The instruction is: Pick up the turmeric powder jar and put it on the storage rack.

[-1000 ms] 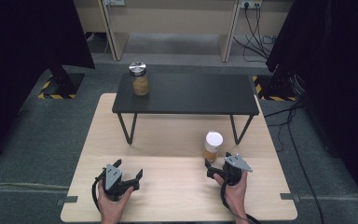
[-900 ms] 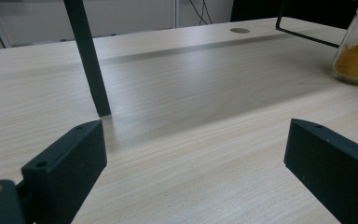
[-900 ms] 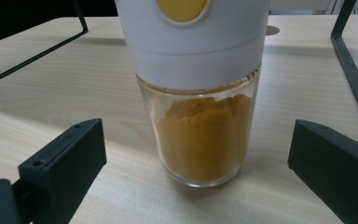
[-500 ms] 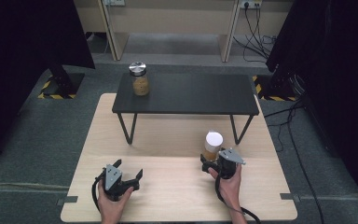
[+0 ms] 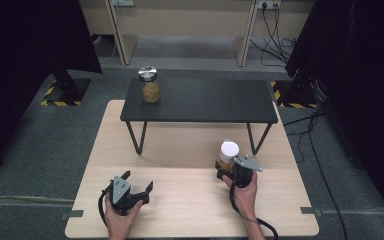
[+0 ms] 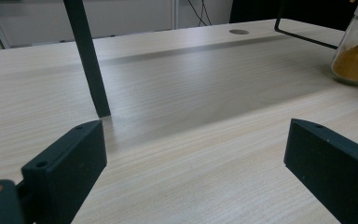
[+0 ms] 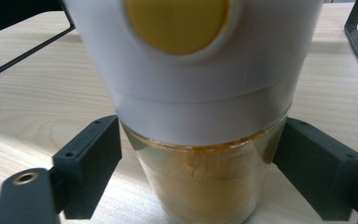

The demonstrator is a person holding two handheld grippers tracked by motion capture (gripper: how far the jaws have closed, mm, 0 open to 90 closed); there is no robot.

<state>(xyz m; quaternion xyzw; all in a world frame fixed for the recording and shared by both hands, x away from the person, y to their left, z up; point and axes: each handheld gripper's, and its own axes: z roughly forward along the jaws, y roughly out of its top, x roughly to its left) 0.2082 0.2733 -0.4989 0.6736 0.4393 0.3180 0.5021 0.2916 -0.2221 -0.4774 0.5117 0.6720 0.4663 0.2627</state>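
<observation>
A glass jar with a white lid [image 5: 228, 152] and yellow-brown powder inside stands on the light wooden table [image 5: 180, 145], near the right leg of a low black table [image 5: 210, 100]. My right gripper [image 5: 225, 165] has just been closing with this jar [image 7: 200, 182] between its jaws, and both pads now touch the glass below the lid. My left gripper [image 5: 138, 181] rests near the front left of the wooden table, open with nothing between its jaws [image 6: 196, 154]. A second jar with a silver lid [image 5: 150, 85] stands on the black table's left end.
The black table's thin legs [image 6: 88, 60] stand on the wooden top ahead of both grippers. The white-lidded jar [image 6: 356, 60] appears at the right edge of the left gripper view. Dark curtains and cables lie around the grey floor.
My right gripper has shifted slightly left and up to the white-lidded jar, and its jaws have closed around it. The left gripper has not moved.
</observation>
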